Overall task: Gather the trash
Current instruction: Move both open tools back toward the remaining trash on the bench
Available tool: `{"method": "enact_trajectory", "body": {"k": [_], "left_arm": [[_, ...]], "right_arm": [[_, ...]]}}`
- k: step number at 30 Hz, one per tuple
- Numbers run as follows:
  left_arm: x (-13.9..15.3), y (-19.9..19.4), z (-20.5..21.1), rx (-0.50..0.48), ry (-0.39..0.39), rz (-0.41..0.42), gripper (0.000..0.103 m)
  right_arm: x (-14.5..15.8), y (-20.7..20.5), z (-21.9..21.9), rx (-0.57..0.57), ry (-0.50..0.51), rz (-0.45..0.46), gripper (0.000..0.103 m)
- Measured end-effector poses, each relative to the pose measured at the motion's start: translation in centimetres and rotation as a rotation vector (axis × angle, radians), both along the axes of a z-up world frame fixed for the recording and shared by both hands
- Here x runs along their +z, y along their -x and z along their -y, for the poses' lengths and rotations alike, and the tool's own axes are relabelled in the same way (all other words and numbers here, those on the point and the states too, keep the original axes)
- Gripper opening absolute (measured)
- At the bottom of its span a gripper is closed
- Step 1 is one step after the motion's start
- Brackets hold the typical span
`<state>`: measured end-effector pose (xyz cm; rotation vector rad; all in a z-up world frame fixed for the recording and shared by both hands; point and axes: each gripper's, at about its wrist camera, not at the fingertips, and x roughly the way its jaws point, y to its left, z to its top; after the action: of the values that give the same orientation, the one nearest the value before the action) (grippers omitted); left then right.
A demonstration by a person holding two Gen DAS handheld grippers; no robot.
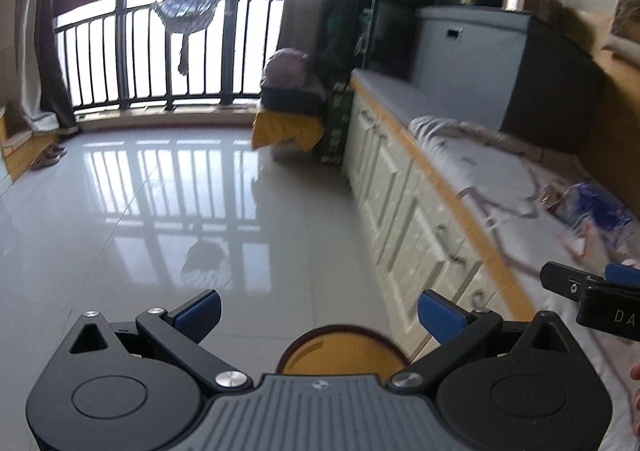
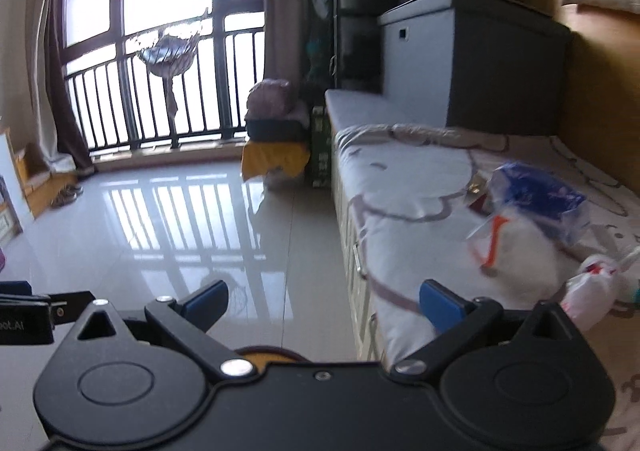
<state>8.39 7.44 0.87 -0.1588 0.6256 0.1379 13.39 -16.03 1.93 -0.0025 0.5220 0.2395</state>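
Note:
A blue and clear plastic bag (image 2: 536, 199) lies on the cushioned bench (image 2: 420, 179) at the right; it also shows in the left wrist view (image 1: 596, 211). A small white crumpled wrapper with red marks (image 2: 592, 283) lies nearer, to its right. A round yellow bin (image 1: 344, 351) with a dark rim stands on the floor just below my left gripper (image 1: 320, 313), which is open and empty. My right gripper (image 2: 324, 301) is open and empty, over the floor at the bench's edge, short of the bag. The right gripper's tip (image 1: 592, 287) shows in the left wrist view.
Glossy tiled floor (image 1: 160, 231) runs to a balcony window with black railing (image 1: 160, 63). White drawers (image 1: 392, 203) front the bench. A grey storage box (image 2: 472, 59) sits at the bench's far end. A stool with yellow cloth (image 2: 276, 159) stands by the curtain.

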Motion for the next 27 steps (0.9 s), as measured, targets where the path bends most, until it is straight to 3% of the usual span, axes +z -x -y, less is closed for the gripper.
{"method": "enact_trajectory", "body": {"k": [15, 27], "left_arm": [[2.9, -2.0, 10.8, -0.203, 0.026, 0.098, 0.103], [3.3, -4.0, 19.7, -0.337, 0.021, 0.108, 0.103]], "right_arm": [[4.0, 0.5, 11.3, -0.15, -0.032, 0.062, 0.103], [2.8, 0.3, 21.2, -0.296, 0.021, 0.055, 0.103]]}}
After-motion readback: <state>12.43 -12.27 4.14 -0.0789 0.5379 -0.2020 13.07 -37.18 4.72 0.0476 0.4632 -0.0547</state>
